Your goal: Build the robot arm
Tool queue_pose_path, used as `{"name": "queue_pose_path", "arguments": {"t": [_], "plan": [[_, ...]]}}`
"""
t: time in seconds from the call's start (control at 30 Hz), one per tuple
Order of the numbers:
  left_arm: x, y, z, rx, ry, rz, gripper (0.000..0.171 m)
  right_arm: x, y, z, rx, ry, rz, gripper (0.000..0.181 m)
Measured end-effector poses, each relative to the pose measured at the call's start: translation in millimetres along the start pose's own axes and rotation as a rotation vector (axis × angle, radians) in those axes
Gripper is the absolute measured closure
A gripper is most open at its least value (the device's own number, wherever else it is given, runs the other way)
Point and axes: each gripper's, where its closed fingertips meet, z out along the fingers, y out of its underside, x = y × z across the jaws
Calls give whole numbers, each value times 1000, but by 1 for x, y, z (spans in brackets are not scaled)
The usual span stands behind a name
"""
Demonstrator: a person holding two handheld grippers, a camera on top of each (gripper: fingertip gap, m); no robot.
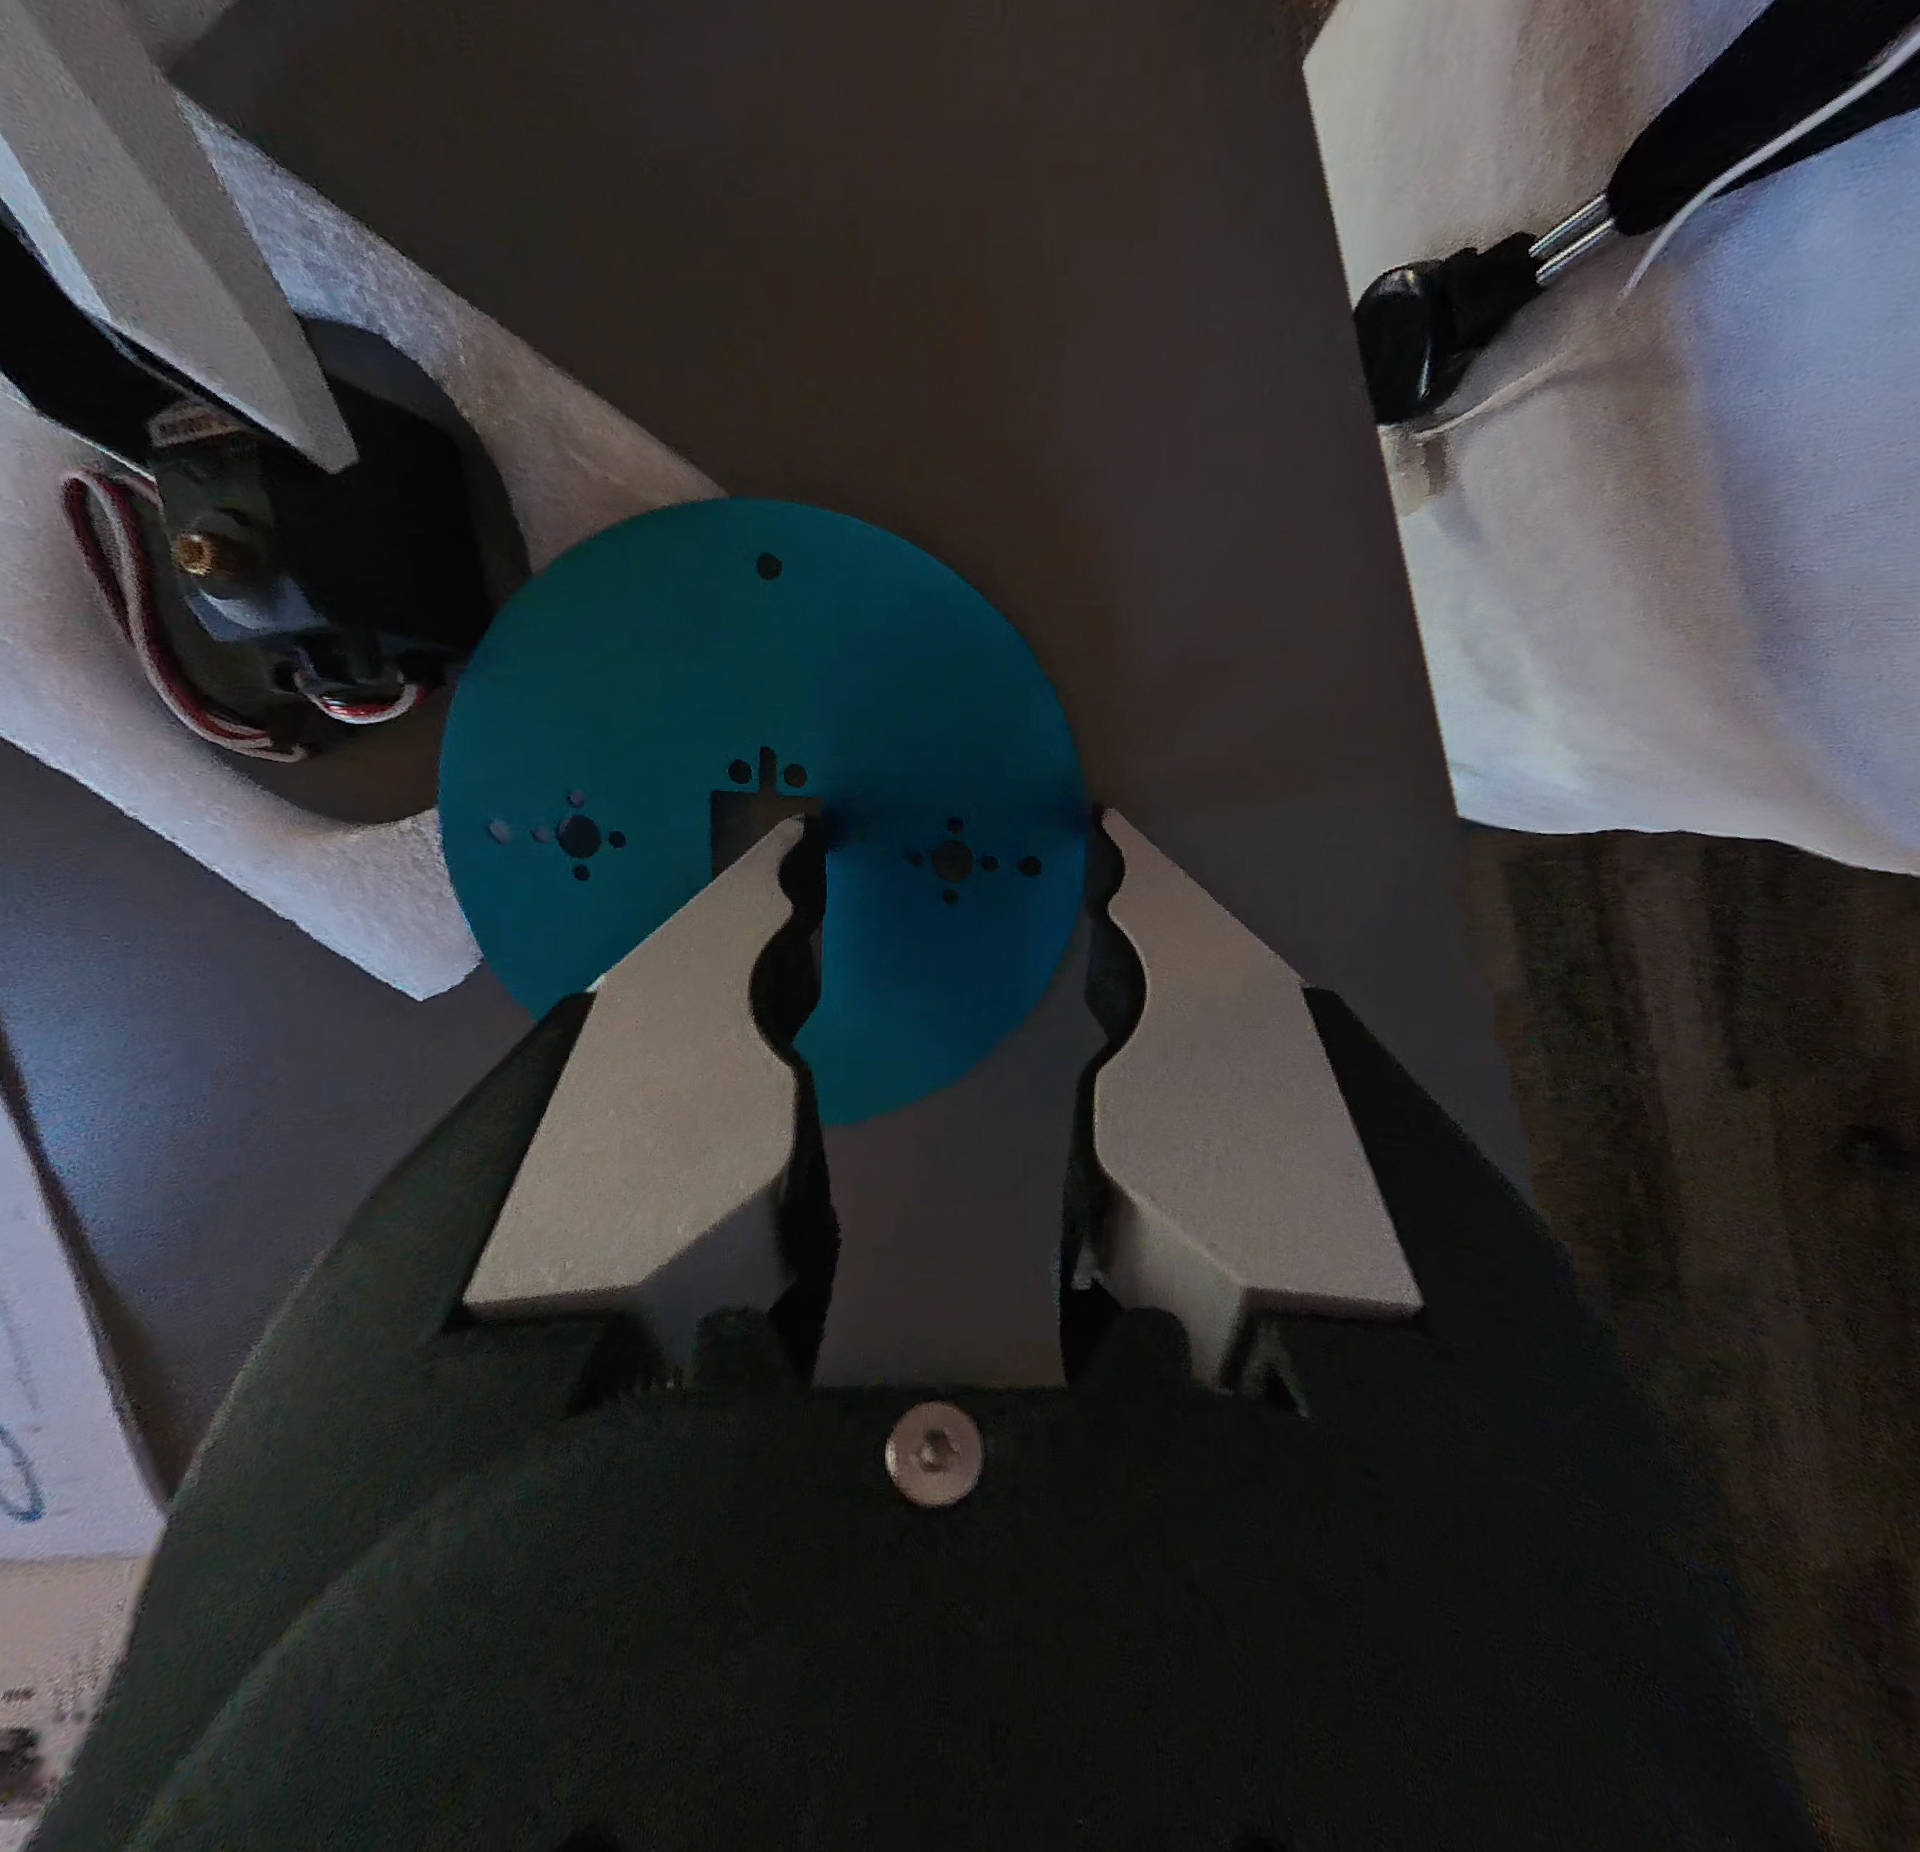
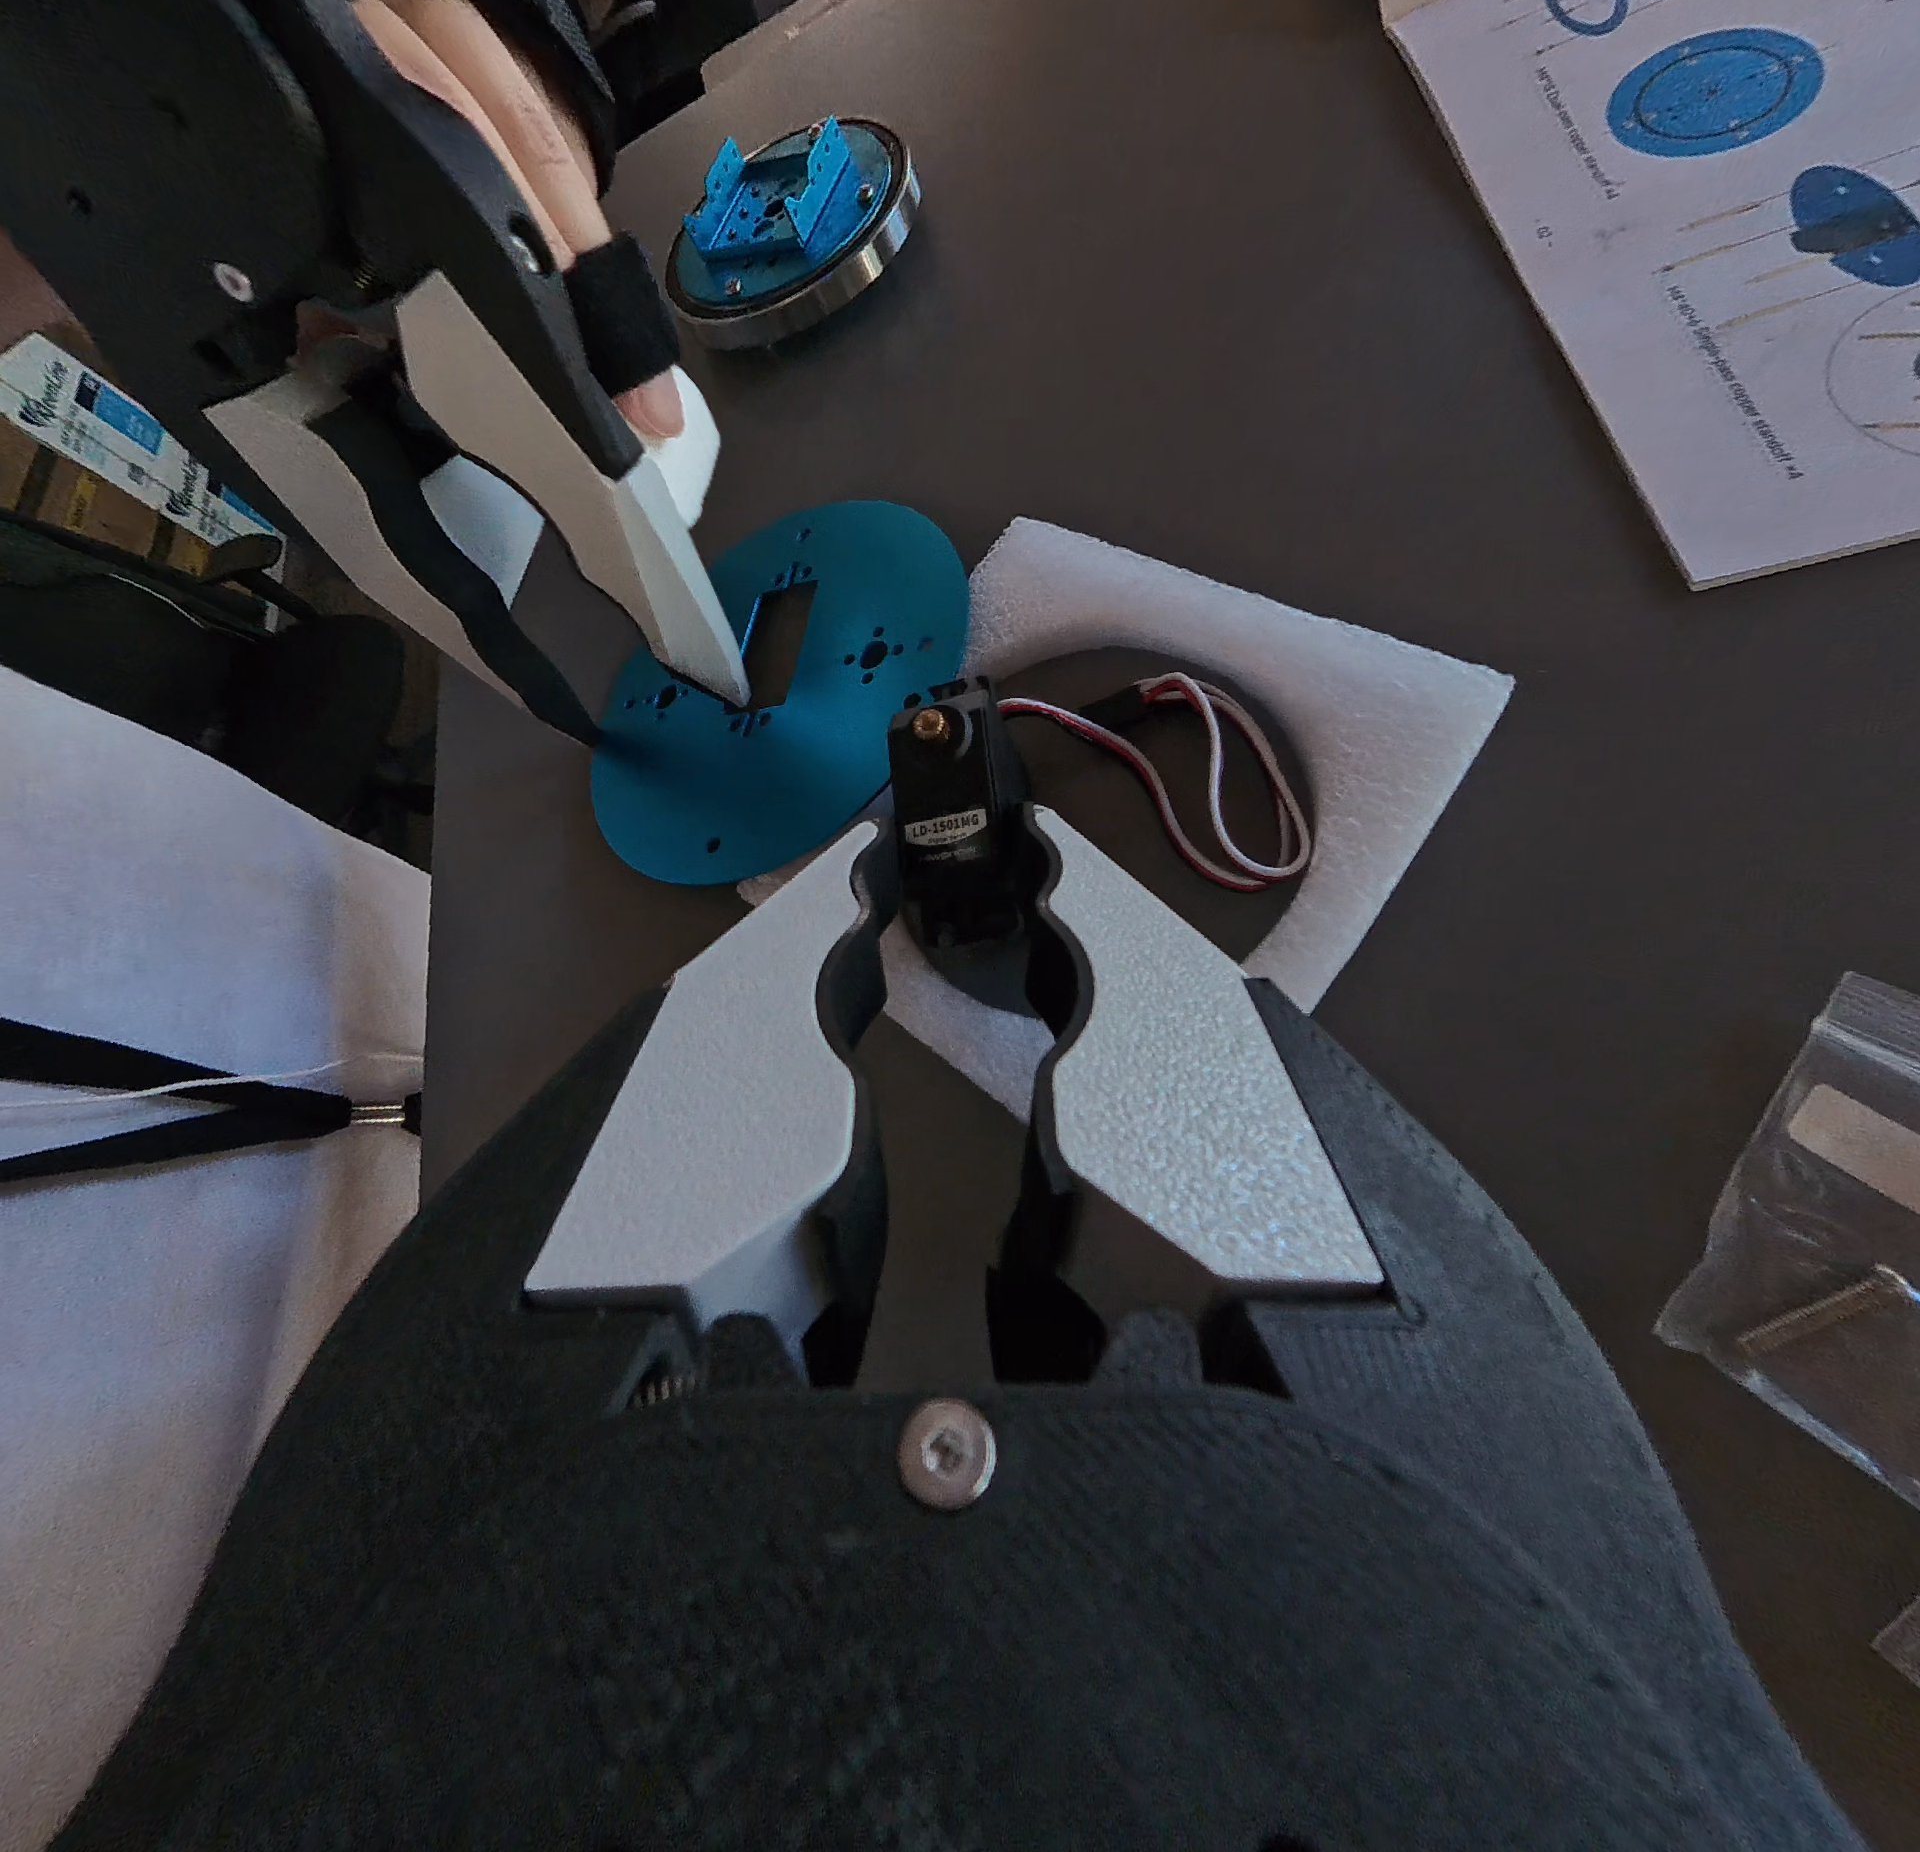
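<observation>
A flat blue disc with a rectangular slot lies on the dark table, one edge resting on a white foam pad. My left gripper has one tip in the slot and the other at the disc's rim, pinching the band between them. It also shows in the right wrist view, on the disc. My right gripper is shut on a black servo and holds it upright over the round hole in the foam pad. The servo's red-white cable trails into the hole.
A steel bearing ring with blue brackets stands behind the disc. An open instruction booklet lies at the back right. A plastic bag with screws lies at the right. A person's white garment with a black lanyard borders the table's left edge.
</observation>
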Motion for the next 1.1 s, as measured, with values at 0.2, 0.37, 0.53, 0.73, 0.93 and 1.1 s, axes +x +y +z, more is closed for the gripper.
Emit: {"name": "queue_pose_path", "arguments": {"t": [0.2,0.37,0.53,0.73,0.93,1.1], "plan": [[-1,-1,1,-14,0,-30,122,3,-1,-3,35,-54,70,160],[3,0,-4,46,8,-119,124,4,-2,-4,72,-91,104,160],[-6,-16,-35,348,1,-242,171,3,-2,-3,71,-73,62,160],[-14,-9,-21,408,-195,-374,152,2,0,-5,74,-62,48,160],[-91,31,-59,274,-968,-401,171,2,1,-6,71,-65,42,160],[-126,-1,-90,518,-764,-502,171,3,0,-4,74,-60,40,160]]}}
